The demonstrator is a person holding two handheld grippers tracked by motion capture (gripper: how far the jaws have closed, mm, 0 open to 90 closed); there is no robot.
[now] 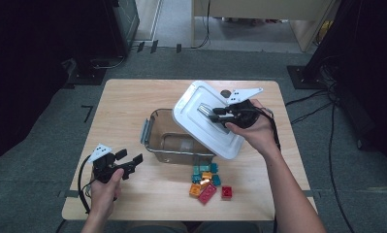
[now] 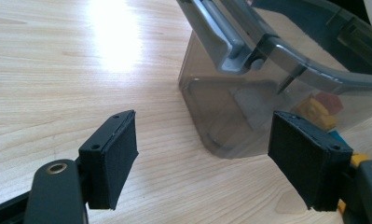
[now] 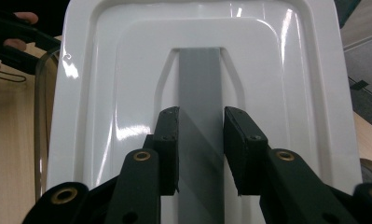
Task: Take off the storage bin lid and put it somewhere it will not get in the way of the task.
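Your right hand-held gripper (image 3: 201, 154) clamps the grey handle strip (image 3: 200, 93) of the white rectangular plastic lid (image 1: 208, 119) | lid tilted above the clear smoky plastic container (image 1: 174, 141), toward its 2 o'clock | your left hand-held gripper (image 2: 204, 158) gapes wide, holding nothing, at the container's 8 o'clock on the wooden surface (image 1: 128, 104) | colourful toy bricks (image 1: 208, 183) lie at the container's 5 o'clock.
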